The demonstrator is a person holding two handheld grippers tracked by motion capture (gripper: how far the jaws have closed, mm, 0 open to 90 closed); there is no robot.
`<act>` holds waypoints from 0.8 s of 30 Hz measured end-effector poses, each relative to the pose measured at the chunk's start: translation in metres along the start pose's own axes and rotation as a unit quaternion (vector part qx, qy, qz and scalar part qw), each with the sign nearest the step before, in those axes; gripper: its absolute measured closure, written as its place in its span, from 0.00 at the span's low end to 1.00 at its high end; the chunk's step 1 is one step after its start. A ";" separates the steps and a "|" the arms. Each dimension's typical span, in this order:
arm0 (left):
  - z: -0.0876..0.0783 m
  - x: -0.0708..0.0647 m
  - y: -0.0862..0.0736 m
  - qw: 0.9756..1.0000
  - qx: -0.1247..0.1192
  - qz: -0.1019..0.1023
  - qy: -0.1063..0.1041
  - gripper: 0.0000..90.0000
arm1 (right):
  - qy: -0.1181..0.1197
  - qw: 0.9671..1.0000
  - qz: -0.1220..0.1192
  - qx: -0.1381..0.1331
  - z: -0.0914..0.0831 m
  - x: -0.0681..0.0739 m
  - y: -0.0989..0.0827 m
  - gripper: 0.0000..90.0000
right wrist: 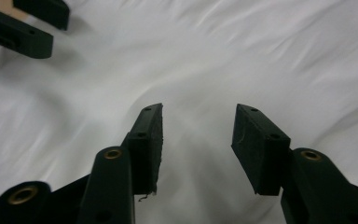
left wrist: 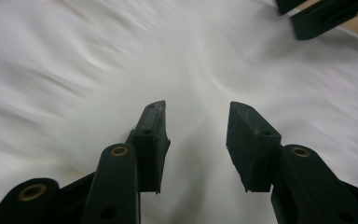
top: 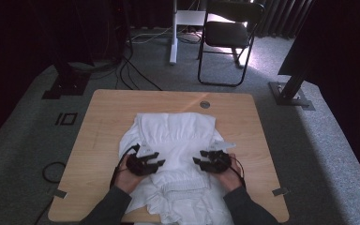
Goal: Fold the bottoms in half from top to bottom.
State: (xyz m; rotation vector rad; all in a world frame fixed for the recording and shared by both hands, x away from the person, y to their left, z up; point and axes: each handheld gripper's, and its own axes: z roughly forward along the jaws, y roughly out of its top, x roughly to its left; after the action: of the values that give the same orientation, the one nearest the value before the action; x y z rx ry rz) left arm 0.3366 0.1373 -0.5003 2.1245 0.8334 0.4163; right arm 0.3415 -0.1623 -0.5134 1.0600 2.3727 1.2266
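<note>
A crumpled white garment (top: 176,131) lies spread over the middle and near part of a wooden table (top: 108,112). My left gripper (top: 155,159) hovers over its left half, jaws pointing right. My right gripper (top: 200,158) faces it from the right, a short gap between them. In the left gripper view the jaws of my left gripper (left wrist: 196,114) stand apart over blurred white cloth (left wrist: 121,56), nothing between the pads; the right gripper (left wrist: 324,16) shows at top right. In the right gripper view my right gripper (right wrist: 198,116) is open above the cloth (right wrist: 242,51), the left gripper (right wrist: 23,25) at top left.
A round cable hole (top: 205,104) sits near the table's far edge. Behind the table stand a black folding chair (top: 229,33), a white desk leg (top: 172,33) and black stand bases (top: 290,91). Cables (top: 131,70) run over the grey carpet.
</note>
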 end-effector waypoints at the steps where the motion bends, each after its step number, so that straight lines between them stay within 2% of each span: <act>1: 0.003 0.011 0.008 1.000 -0.008 -0.006 0.017 0.65 | -0.006 1.000 0.004 -0.005 0.002 -0.006 0.008 0.58; 3: 0.006 0.020 0.014 0.999 -0.018 -0.013 0.032 0.67 | -0.022 1.000 0.005 -0.014 0.010 -0.019 0.025 0.57; 6: 0.018 0.036 0.024 0.998 -0.014 -0.025 0.047 0.67 | -0.040 0.999 0.010 -0.021 0.024 -0.030 0.043 0.57; 11: 0.049 0.054 0.027 0.997 0.006 -0.034 0.068 0.67 | -0.066 0.998 0.006 -0.003 0.057 -0.043 0.062 0.56; 13: 0.062 0.060 0.021 0.996 0.019 -0.044 0.069 0.67 | -0.078 0.997 0.012 0.015 0.070 -0.049 0.061 0.56; 16: 0.075 0.067 0.009 0.996 0.035 -0.063 0.061 0.67 | -0.080 0.996 0.024 0.041 0.087 -0.055 0.053 0.56; 19: 0.074 0.068 0.001 0.996 0.032 -0.072 0.050 0.68 | -0.074 0.995 0.033 0.051 0.094 -0.057 0.041 0.56; 22: 0.070 0.064 -0.005 0.996 0.030 -0.080 0.041 0.69 | -0.067 0.996 0.039 0.038 0.092 -0.056 0.030 0.56; 24: 0.066 0.058 -0.011 0.996 0.025 -0.081 0.038 0.69 | -0.064 0.997 0.035 0.035 0.088 -0.051 0.024 0.56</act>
State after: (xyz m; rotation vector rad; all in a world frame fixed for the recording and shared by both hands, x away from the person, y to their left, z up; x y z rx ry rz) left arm 0.4094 0.1451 -0.5495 2.0787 1.0623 0.3966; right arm 0.4351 -0.1374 -0.5522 1.2145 2.3145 1.0686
